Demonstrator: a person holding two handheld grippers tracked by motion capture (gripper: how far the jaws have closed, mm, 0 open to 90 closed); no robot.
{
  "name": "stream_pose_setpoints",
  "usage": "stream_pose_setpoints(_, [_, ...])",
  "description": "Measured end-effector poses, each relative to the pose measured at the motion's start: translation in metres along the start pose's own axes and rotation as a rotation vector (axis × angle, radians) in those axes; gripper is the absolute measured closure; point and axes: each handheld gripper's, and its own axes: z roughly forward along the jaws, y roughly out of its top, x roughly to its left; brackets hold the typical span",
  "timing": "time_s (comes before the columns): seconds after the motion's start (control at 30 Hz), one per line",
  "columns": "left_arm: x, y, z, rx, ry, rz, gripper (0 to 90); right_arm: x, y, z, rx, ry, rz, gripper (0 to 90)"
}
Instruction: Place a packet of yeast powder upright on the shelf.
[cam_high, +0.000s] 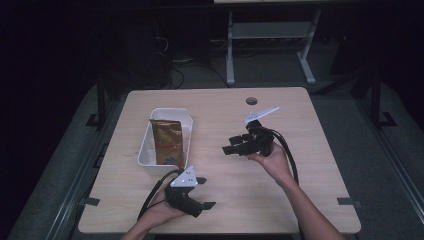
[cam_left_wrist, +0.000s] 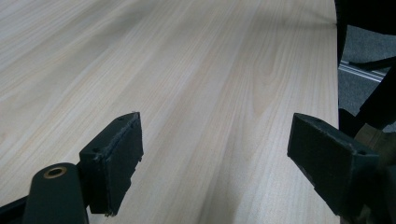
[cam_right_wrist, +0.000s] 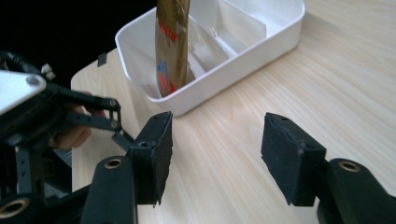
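The wooden table (cam_high: 300, 165) carries a white tray (cam_high: 148, 145) in which a gold packet (cam_high: 165, 141) is leaned. The right gripper (cam_high: 232, 147) is pointed toward it, jaws apart, nothing held. The left gripper (cam_high: 205, 192) is held low at the near edge, jaws wide, empty.

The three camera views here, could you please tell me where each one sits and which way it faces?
High view: fixed above the person's side, looking forward and down on the wooden table; both forearms enter from below, with the left gripper and right gripper.
Left gripper view: rides the left gripper, looking between its open jaws across bare tabletop to the far edge.
Right gripper view: rides the right gripper, facing the white bin with the gold packet; the left gripper shows at its left.
Shared: the high and right gripper views both show bin and packet.
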Motion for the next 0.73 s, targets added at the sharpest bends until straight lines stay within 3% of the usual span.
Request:
stream_pose_setpoints(0.5, [0.000,0.000,0.001,0.000,0.000,-0.002,17.8,-0.001,-0.042,-0.019,0.005,-0.012,0.038,40.6])
stream_pose_setpoints(0.73, [0.000,0.000,0.001,0.003,0.000,-0.003,17.8,0.005,-0.066,-0.024,0.013,-0.035,0.032,36.5])
